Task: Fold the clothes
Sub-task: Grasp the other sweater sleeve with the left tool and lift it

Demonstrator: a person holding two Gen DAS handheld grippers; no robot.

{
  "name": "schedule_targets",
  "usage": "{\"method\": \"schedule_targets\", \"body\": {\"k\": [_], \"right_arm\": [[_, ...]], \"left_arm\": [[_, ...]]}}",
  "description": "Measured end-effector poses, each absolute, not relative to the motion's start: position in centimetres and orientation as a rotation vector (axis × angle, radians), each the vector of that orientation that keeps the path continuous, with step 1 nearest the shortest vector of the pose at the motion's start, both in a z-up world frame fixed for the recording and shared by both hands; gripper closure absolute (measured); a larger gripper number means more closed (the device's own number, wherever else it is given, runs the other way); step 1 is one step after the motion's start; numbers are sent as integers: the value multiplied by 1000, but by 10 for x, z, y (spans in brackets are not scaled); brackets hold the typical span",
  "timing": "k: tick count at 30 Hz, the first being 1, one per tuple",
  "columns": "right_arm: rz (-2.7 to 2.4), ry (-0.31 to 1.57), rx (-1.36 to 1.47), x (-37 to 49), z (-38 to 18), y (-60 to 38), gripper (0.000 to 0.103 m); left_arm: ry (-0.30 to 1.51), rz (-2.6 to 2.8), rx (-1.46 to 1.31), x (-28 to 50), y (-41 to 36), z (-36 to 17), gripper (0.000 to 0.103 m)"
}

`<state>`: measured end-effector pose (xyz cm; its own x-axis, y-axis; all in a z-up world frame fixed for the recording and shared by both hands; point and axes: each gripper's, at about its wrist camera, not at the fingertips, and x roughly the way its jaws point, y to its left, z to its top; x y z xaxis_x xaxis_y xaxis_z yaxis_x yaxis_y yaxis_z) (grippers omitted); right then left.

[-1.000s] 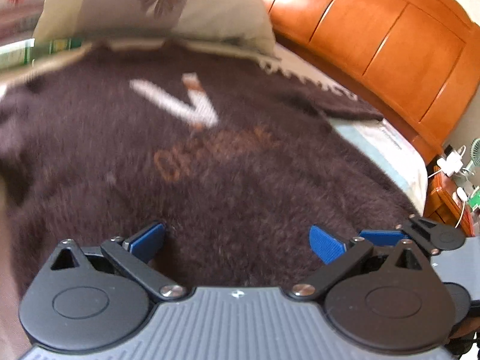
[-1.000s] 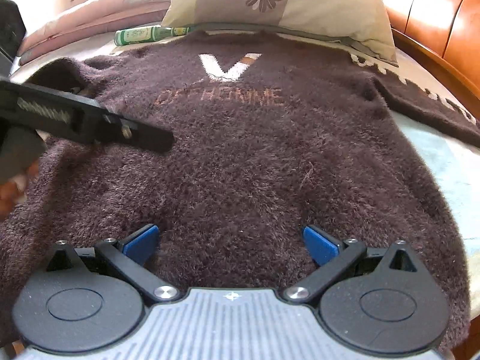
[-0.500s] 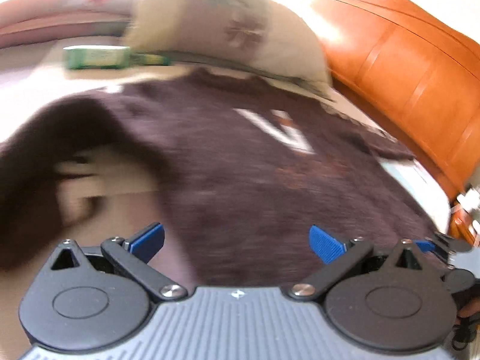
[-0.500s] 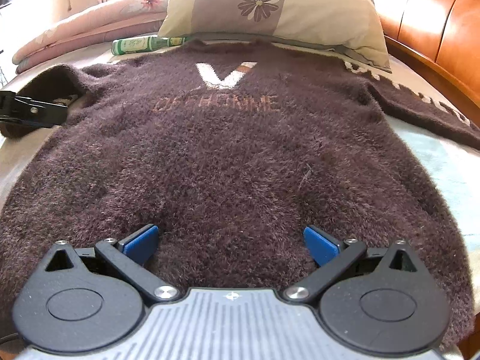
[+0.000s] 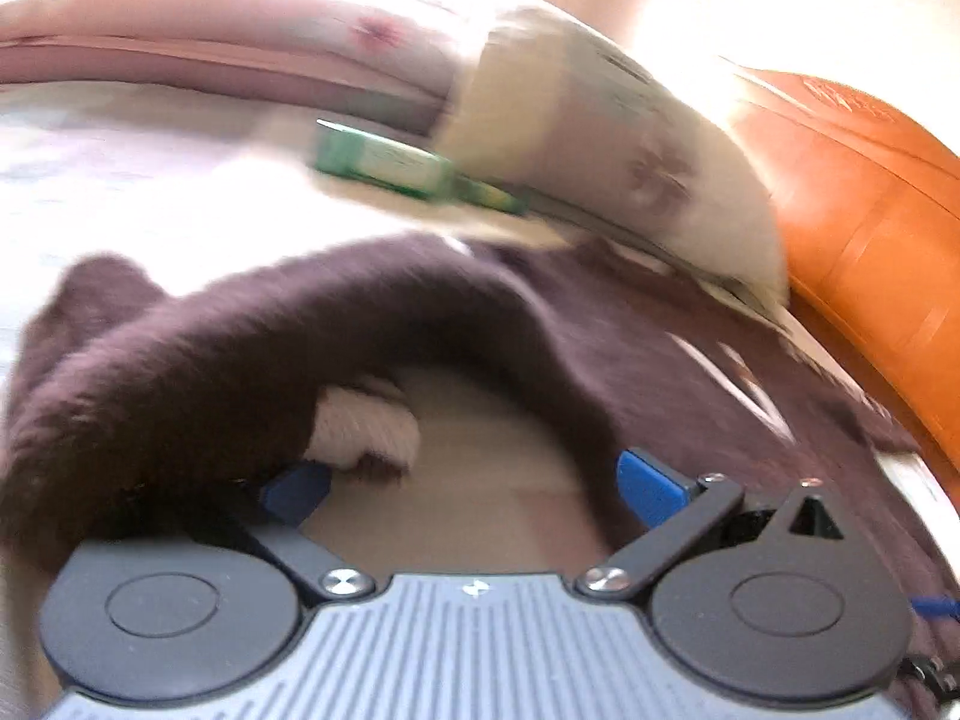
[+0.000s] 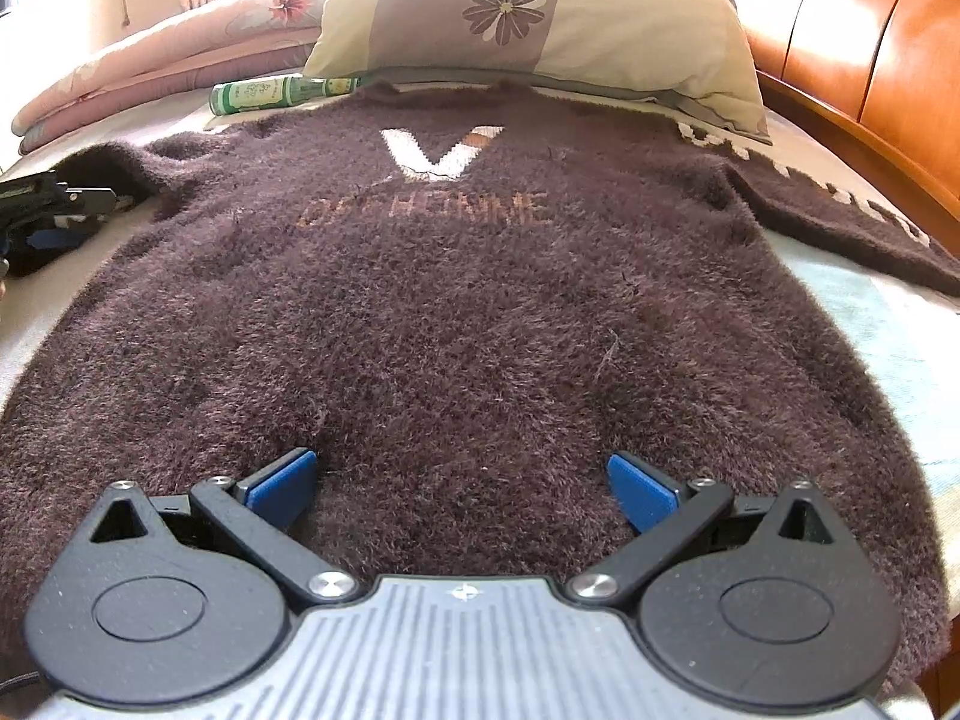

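The sweater (image 6: 468,312) lies flat on the bed (image 6: 888,324). My left tool (image 5: 474,489) gapes at its sleeve (image 5: 252,348), seemingly to pinch it, though blurred; my right tool (image 6: 462,483) hovers open above the hem.

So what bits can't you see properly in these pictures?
- Left wrist view: the green bottle and pillow are smeared by motion blur; no label readable.
- Left wrist view: whether the left tongs touch the sleeve is unclear; its fuzz hides one fingertip.
- Right wrist view: the sweater hem is hidden behind the right tongs.
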<state>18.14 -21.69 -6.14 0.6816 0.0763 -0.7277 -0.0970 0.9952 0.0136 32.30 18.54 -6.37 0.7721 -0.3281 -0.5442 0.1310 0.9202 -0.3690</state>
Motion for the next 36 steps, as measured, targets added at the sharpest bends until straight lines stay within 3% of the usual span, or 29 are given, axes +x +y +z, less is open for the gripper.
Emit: {"method": "schedule_targets", "body": {"k": [2, 10, 24, 29, 33, 36], "right_arm": [[99, 812, -27, 181, -62, -217, 0], [104, 802, -28, 180, -62, -218, 0], [89, 803, -27, 181, -62, -216, 0], [84, 797, -28, 180, -63, -215, 0], [84, 790, -26, 179, -63, -216, 0], [82, 789, -26, 178, -63, -216, 0]], "left_arm": [[612, -192, -381, 326, 201, -63, 7], [542, 19, -535, 324, 265, -57, 4], [757, -382, -574, 348, 231, -77, 2], [694, -305, -614, 362, 239, -74, 2], [512, -116, -662, 357, 253, -65, 5], [538, -127, -621, 358, 250, -62, 3]]}}
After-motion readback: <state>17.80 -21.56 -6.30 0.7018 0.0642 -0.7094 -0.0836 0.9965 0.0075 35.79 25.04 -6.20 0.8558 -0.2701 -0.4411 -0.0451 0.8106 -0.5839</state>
